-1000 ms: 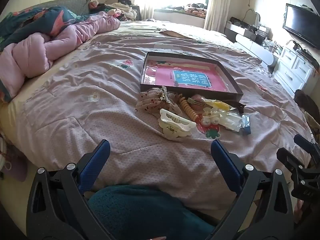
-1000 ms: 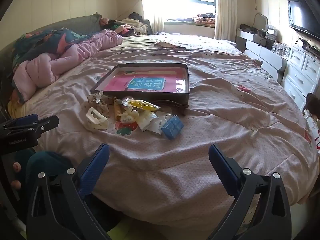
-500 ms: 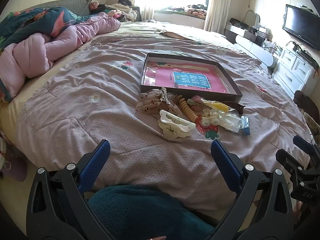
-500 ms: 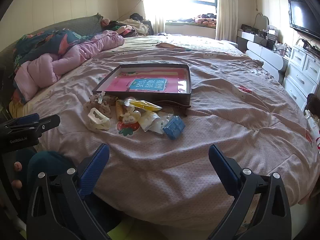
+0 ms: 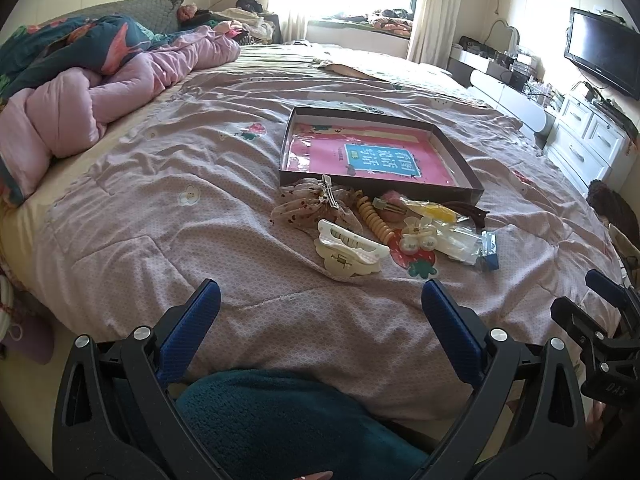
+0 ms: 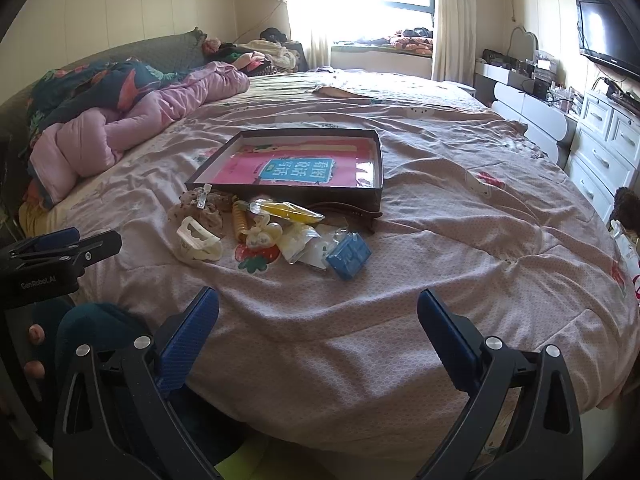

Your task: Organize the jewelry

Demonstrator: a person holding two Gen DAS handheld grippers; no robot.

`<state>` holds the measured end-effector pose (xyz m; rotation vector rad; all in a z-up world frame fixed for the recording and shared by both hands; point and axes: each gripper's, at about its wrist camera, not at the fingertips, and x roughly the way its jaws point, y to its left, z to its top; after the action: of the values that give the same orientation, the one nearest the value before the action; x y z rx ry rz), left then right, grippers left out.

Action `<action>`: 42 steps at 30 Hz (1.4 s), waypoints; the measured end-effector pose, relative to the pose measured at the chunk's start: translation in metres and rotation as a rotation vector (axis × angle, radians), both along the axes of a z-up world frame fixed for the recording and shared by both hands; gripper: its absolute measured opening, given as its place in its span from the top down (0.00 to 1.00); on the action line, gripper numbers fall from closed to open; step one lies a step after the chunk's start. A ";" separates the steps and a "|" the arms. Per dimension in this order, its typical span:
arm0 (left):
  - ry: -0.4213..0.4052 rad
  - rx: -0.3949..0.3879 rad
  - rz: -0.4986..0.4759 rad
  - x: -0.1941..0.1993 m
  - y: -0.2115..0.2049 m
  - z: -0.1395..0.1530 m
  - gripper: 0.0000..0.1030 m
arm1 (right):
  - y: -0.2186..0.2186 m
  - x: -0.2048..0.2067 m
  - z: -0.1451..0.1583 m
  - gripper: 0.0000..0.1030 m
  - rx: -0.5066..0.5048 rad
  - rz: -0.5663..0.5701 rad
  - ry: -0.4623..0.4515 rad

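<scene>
Left gripper (image 5: 320, 312) jaws wide, empty. Cream claw clip (image 5: 349, 251) at 12 o'clock, nearest, long axis crosswise. Tray (image 5: 460, 156) beyond. Right gripper (image 6: 318, 314) likewise spread, empty; pile at its 11 o'clock, farther.

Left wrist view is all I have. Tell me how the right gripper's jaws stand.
Observer: The right gripper has its jaws wide apart with nothing between them, over the bedspread and short of the pile.
Operator: Describe the blue thing at the pile's right end; packets hide most of it here.
Observer: It is a flat blue box, with its top face fully in view, lying against the clear packets.
Operator: Report what lies behind it.
Observer: A long dark brown clip lies along the front wall of the tray.
</scene>
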<state>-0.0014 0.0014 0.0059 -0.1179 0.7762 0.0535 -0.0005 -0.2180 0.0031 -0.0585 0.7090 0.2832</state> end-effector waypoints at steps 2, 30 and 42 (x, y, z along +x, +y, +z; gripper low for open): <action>-0.002 0.001 0.000 0.000 0.000 -0.001 0.11 | 0.000 0.000 0.000 0.06 0.002 0.000 -0.001; -0.005 -0.001 0.002 -0.002 -0.002 0.001 0.11 | 0.000 0.000 0.002 0.06 0.007 0.003 -0.004; -0.017 -0.021 0.045 0.003 0.010 0.006 0.11 | 0.010 0.005 0.007 0.06 0.007 0.041 -0.019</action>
<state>0.0016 0.0118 0.0121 -0.1555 0.7570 0.0872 0.0045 -0.2077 0.0105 -0.0694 0.6885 0.3236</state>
